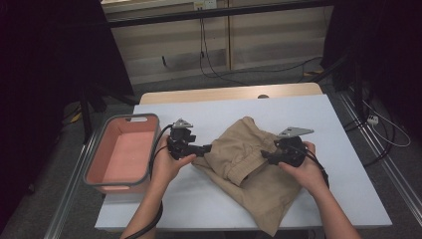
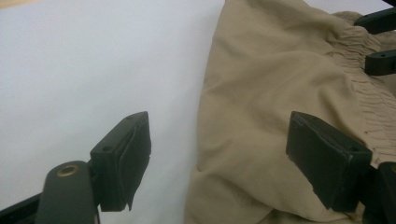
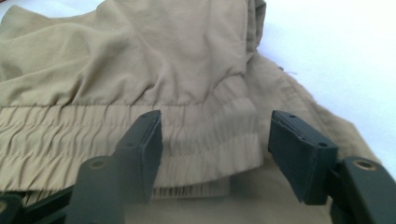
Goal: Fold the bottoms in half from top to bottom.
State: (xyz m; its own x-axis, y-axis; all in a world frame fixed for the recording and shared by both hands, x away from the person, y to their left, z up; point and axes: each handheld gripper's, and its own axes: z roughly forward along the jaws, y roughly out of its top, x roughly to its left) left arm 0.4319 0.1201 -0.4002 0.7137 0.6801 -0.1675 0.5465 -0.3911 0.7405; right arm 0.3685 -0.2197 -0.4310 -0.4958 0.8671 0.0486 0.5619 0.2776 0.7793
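Observation:
A tan pair of shorts point(image 1: 249, 162) lies crumpled on the white table point(image 1: 298, 109). My left gripper point(image 1: 206, 148) sits at the garment's left edge, held in a hand. In the left gripper view this gripper point(image 2: 217, 154) is open, one jaw over bare table and the other over the tan cloth point(image 2: 261, 93), neither pad pressing on it. My right gripper point(image 1: 266, 155) rests at the garment's right side. Its jaws point(image 3: 215, 149) stand open astride the gathered elastic waistband point(image 3: 70, 135) without pinching it. Its fingertips point(image 2: 380, 37) also show far off in the left gripper view.
A pink bin with a grey rim point(image 1: 94, 159) stands at the table's left edge, close to my left hand. Bare white tabletop lies behind the shorts and to their right. Cables run over the floor beyond the table.

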